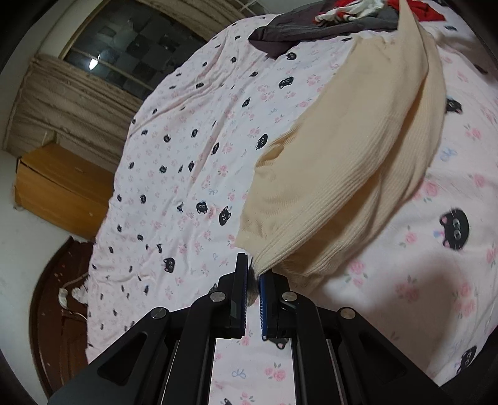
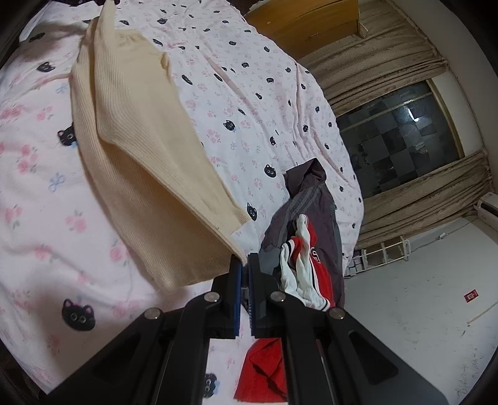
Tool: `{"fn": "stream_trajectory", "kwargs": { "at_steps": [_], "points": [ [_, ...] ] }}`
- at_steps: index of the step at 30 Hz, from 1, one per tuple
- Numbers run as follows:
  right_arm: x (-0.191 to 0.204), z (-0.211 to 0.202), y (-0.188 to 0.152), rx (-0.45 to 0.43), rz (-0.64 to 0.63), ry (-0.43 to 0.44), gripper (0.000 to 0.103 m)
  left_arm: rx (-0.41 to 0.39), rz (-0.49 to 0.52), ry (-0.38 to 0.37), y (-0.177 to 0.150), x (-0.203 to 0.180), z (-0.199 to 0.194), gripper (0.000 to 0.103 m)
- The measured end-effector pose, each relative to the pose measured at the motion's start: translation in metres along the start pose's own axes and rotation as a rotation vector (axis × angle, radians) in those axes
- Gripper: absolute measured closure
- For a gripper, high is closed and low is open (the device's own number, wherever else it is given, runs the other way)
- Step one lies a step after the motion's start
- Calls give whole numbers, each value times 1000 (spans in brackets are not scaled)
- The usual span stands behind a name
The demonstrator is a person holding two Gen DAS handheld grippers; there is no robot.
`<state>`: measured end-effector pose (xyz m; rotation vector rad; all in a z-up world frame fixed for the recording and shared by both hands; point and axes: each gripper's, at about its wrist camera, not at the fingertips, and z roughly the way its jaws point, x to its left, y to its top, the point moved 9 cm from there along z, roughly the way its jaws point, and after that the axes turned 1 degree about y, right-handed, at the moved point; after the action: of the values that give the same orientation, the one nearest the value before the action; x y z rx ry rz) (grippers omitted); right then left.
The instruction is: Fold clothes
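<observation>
A cream ribbed knit garment (image 1: 351, 162) hangs lifted over the bed, stretched between both grippers. My left gripper (image 1: 253, 269) is shut on one corner of its hem. The same cream garment (image 2: 140, 146) shows in the right wrist view, where my right gripper (image 2: 245, 263) is shut on its other corner. The cloth sags in a fold between the two grips, and its far end trails onto the pink bedsheet (image 1: 186, 140).
A pile of clothes, dark grey jacket (image 2: 311, 205) with red and white pieces (image 2: 308, 268), lies near the right gripper; the same pile (image 1: 326, 21) sits at the bed's far end. A wooden cabinet (image 1: 62, 187), curtains (image 2: 389, 71) and a dark window (image 2: 398, 134) flank the bed.
</observation>
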<state>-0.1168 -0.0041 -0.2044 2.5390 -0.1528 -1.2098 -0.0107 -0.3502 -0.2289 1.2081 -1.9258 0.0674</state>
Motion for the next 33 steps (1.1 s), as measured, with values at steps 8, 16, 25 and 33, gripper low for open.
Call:
{"fn": "stream_trajectory", "kwargs": {
  "at_steps": [8, 16, 25, 33],
  "points": [
    [-12, 45, 12, 15, 28, 80, 100, 62, -86, -59, 8, 14, 32, 97],
    [-17, 87, 18, 42, 18, 123, 100, 91, -99, -62, 13, 18, 58, 97],
    [-20, 121, 18, 84, 12, 171, 100, 124, -96, -71, 13, 13, 77, 97],
    [-16, 141, 18, 122, 25, 254, 100, 145, -110, -86, 13, 12, 87, 97]
  ]
}}
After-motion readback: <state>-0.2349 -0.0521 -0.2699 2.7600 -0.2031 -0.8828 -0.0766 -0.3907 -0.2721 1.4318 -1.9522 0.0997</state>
